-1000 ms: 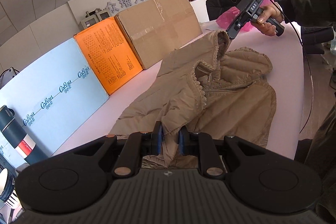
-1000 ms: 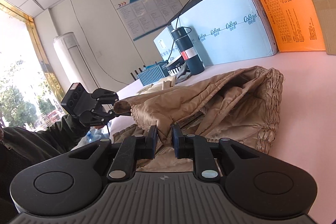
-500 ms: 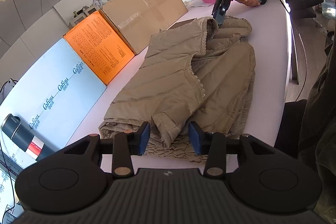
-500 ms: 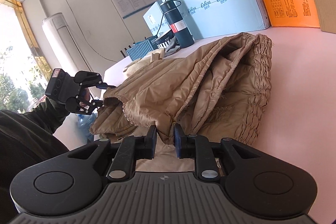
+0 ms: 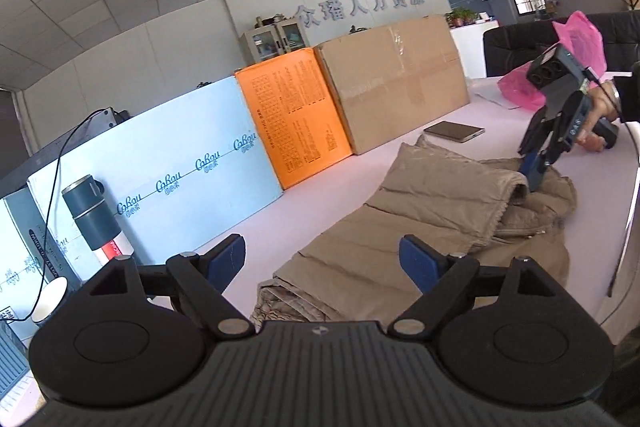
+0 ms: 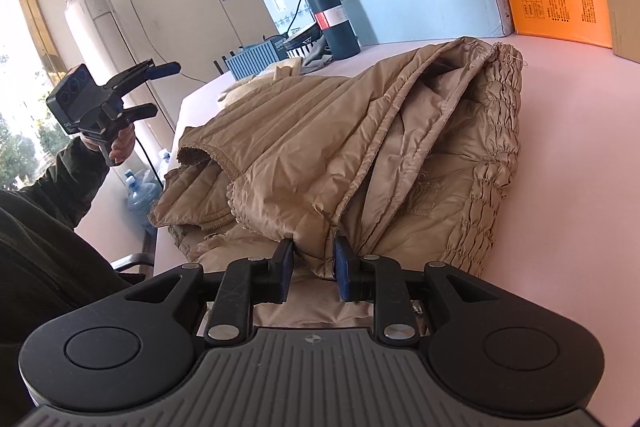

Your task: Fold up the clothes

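**Left grip released, fold laid down**

The left gripper [image 5: 322, 263], shut on the hem a second ago, now hangs wide open and empty above the jacket [image 5: 404, 239], which lies doubled over on the pink table [image 5: 304, 211]. The right gripper [image 6: 313, 263] pinches a fabric edge, jaws nearly closed; this fold appears set.

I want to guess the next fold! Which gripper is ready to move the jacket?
Probably the right gripper: its tips nearly pinch the tan jacket. The left gripper hangs wide open, lifted off it.
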A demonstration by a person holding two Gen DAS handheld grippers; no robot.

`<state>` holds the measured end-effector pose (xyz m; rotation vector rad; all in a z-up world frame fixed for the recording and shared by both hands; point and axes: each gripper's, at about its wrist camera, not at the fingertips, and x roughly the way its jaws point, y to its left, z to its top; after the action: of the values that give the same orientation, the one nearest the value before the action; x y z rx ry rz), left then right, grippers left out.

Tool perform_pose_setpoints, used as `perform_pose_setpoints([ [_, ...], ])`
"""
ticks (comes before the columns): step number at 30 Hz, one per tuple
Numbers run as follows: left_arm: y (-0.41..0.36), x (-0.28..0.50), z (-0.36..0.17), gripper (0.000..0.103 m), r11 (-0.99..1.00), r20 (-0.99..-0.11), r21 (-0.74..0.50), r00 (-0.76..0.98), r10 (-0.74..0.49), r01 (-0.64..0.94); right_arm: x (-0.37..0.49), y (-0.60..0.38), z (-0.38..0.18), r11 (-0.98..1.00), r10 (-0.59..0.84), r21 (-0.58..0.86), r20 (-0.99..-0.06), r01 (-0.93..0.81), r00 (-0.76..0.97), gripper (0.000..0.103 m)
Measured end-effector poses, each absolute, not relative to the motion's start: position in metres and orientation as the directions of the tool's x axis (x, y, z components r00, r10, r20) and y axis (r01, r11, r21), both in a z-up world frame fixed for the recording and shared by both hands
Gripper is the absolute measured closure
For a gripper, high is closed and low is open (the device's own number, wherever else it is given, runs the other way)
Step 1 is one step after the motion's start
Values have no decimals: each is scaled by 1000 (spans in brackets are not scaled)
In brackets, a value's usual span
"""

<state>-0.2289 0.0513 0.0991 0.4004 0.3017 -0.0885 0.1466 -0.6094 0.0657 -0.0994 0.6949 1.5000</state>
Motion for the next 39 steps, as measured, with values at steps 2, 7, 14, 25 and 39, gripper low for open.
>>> perform_pose_setpoints([
  [2, 32, -203, 90, 20, 911, -328, 390, 945, 0, 135, 144, -608, 66, 101, 874, 340, -479, -935, -80, 74],
  [7, -4, -156, 56, 20, 875, -476, 457, 875, 88, 161, 133, -607, 68, 99, 872, 287, -487, -953, -56, 63],
  [14, 2, -155, 37, 20, 899, -536, 395, 842, 58, 189, 113, -611, 96, 84, 884, 166, -468, -982, -4, 27],
  [25, 11, -159, 31, 19, 924, -538, 337, 842, 30, 183, 134, -544, 119, 150, 928, 94, -358, -984, 107, 4],
  [39, 25, -159, 33, 16, 948, -553, 247, 833, -33, 202, 155, -485, 70, 225, 805, 54, -573, -973, 154, 0],
])
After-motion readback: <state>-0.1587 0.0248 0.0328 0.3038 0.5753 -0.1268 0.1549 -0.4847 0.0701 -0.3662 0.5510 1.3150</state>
